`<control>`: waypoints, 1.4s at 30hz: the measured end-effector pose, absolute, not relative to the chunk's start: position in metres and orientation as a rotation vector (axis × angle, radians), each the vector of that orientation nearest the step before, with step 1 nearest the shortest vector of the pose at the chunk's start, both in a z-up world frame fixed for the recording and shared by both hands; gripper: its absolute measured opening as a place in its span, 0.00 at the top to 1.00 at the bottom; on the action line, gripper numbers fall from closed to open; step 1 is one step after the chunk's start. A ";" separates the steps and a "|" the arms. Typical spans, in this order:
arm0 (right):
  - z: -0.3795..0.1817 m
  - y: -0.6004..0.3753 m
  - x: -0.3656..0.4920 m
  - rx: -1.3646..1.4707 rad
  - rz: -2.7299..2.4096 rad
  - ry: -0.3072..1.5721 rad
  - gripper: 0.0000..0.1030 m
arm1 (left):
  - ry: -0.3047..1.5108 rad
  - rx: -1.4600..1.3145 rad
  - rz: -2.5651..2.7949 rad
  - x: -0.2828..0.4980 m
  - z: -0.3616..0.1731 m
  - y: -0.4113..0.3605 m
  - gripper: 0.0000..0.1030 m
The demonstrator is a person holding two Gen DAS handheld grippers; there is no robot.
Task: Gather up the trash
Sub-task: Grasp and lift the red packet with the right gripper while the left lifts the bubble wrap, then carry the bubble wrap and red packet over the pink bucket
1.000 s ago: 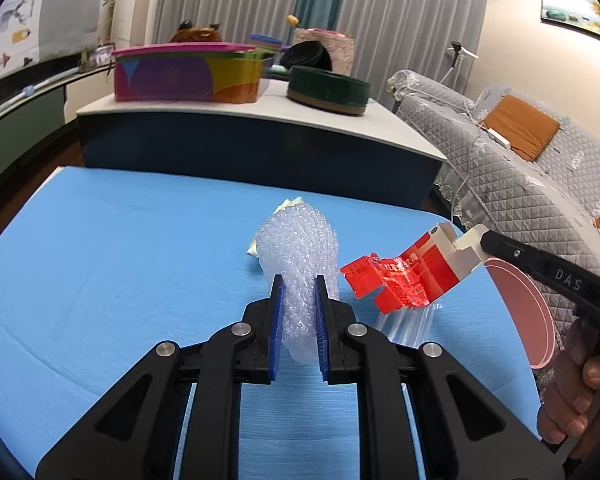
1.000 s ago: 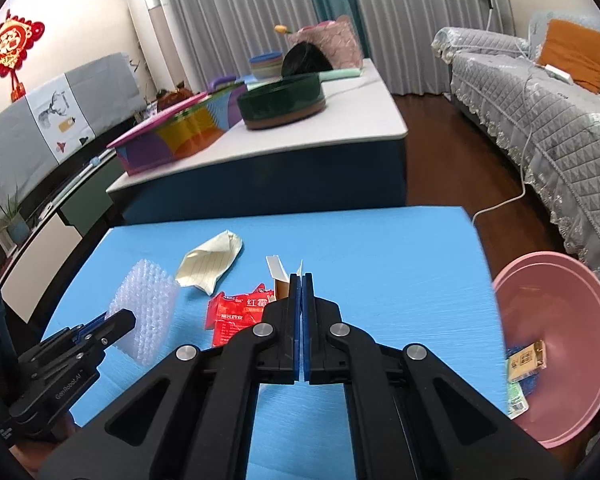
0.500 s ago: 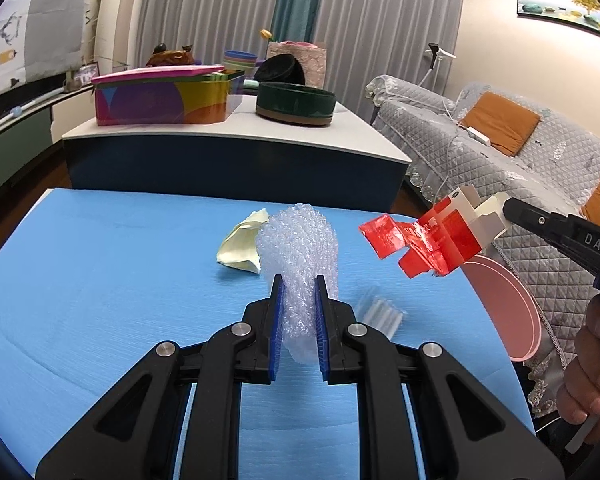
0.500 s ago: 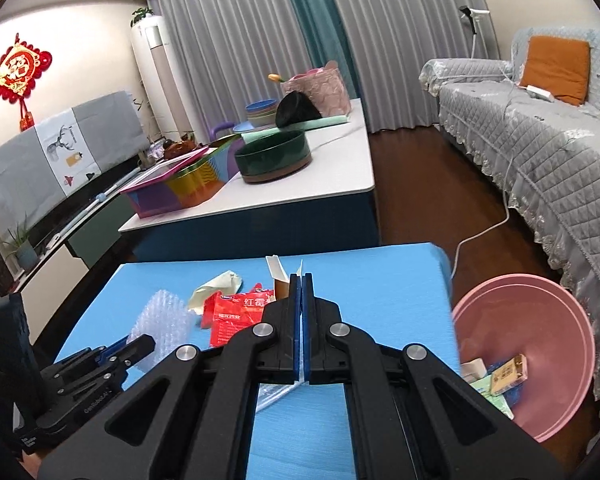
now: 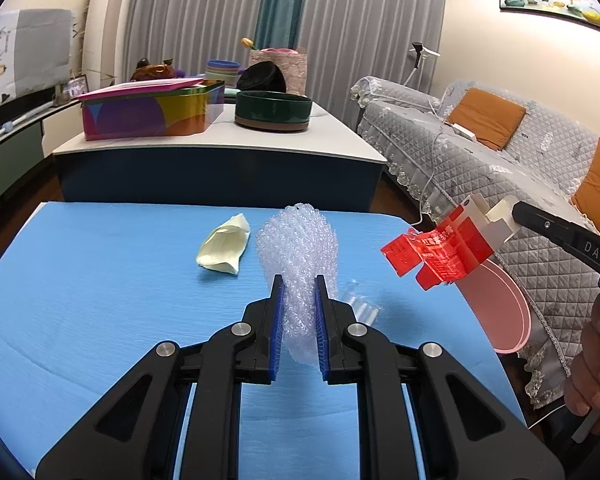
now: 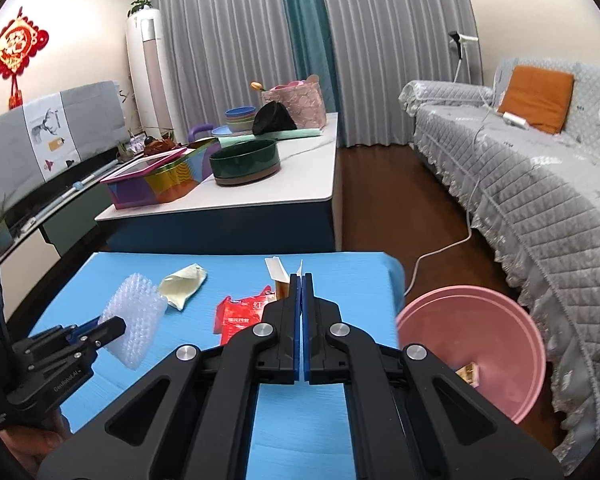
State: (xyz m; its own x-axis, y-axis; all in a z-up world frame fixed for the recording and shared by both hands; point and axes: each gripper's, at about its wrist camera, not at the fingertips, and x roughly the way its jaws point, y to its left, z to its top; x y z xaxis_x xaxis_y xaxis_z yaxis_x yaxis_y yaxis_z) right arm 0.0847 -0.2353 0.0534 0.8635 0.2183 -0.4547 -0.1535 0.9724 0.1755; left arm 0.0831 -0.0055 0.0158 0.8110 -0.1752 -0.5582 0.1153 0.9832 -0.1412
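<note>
Blue table surface [image 5: 80,280], carrying the loose refuse, with a white-topped cabinet [image 6: 292,184] behind it and a grey quilted sofa [image 6: 540,184] at the right. Pink basin [image 6: 496,320] standing on the floor off the table's right edge, with small packets lying inside it. Left gripper [image 5: 298,294], jaws clamped on a roll of bubble wrap [image 5: 298,248], which is held clear above the table. Right gripper [image 6: 301,280], jaws pressed together on a red wrapper [image 5: 436,254] and a small white carton [image 5: 486,212], both carried in the air between the table and the basin. Crumpled pale yellow paper [image 5: 222,246] lying on the table beyond and left of the bubble wrap. Clear plastic scrap [image 5: 360,306] lying on the table just right of the left gripper's fingers.
</note>
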 end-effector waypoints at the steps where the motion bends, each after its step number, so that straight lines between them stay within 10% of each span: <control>1: 0.054 -0.236 0.083 0.129 0.190 0.488 0.99 | 0.604 -0.100 -0.158 0.083 0.016 -0.007 0.86; 42: 0.077 -0.362 0.067 0.207 -0.110 0.443 0.99 | 0.578 0.007 -0.378 0.112 0.053 -0.145 0.86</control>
State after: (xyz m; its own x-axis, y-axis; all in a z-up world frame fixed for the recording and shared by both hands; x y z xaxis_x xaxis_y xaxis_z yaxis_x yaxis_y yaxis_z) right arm 0.0672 -0.3620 0.0767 0.8981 -0.0605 -0.4357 0.1502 0.9732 0.1743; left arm 0.1116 -0.1446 0.0525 0.7710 -0.3469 -0.5340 0.3508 0.9312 -0.0985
